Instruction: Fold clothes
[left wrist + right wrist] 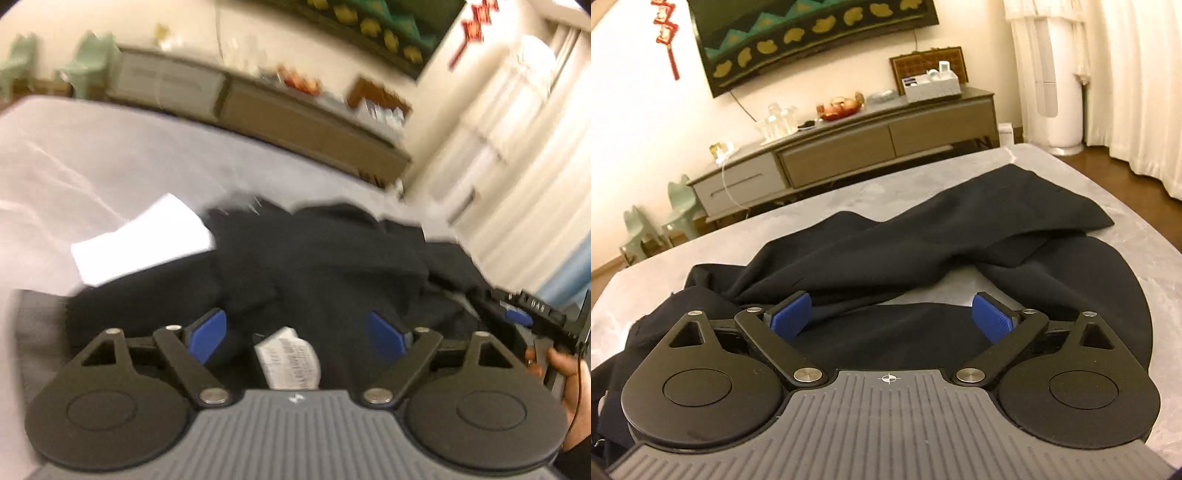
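Left gripper [295, 332] spread wide, nothing between its blue pads, poised over black trousers [317, 266]; white care label [290, 358] lies between the fingers. Right gripper [892, 319] likewise spread, empty, above the same trousers [923, 240] sprawled on the grey tabletop [849, 195]. White paper [144, 240] at ten o'clock. Sideboard [849, 147] at twelve o'clock, beyond.
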`<state>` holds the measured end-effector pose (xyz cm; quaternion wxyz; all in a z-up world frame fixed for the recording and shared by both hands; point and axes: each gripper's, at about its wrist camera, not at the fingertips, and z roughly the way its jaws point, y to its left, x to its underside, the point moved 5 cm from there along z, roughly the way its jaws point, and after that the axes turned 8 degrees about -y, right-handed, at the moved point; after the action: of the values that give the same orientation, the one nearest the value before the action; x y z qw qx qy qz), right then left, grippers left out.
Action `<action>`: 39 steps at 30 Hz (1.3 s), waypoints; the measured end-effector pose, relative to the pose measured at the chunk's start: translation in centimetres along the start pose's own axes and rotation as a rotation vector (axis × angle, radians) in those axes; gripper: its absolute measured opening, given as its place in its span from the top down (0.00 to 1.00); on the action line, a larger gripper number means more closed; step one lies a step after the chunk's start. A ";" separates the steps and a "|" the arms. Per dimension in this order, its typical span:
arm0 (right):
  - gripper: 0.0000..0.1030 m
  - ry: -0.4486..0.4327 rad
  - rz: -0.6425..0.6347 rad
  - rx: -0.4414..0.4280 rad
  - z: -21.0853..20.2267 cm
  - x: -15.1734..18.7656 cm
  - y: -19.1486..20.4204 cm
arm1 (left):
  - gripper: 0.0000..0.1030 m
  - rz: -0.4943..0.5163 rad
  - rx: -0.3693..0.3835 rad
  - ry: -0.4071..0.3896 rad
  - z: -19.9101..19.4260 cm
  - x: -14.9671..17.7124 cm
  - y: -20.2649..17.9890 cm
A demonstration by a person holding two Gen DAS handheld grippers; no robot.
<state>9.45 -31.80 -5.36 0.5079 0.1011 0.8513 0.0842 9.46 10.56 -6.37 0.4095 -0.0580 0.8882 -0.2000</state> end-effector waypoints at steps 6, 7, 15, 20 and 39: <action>0.07 -0.023 0.234 0.063 -0.2 -0.6 -6.2 | 0.93 0.005 -0.166 0.090 5.4 0.0 1.0; 0.07 -0.042 0.290 0.080 -0.6 -0.9 -7.7 | 0.93 0.011 -0.226 0.056 5.4 -1.4 2.1; 0.07 0.076 0.099 0.196 3.0 -1.5 -10.9 | 0.94 0.011 -0.447 -0.267 -3.7 -12.9 7.8; 0.18 0.188 -0.121 0.092 6.5 0.6 -6.2 | 0.93 0.019 -0.334 -0.258 -8.6 -11.0 8.3; 0.59 -0.443 0.247 0.084 -7.9 -4.8 -10.0 | 0.92 -0.122 -0.275 -0.416 -17.8 -15.5 13.0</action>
<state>3.84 -42.99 -0.02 0.6631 0.2414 0.7033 0.0861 7.12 32.00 9.71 0.5588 -0.2064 0.7987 -0.0857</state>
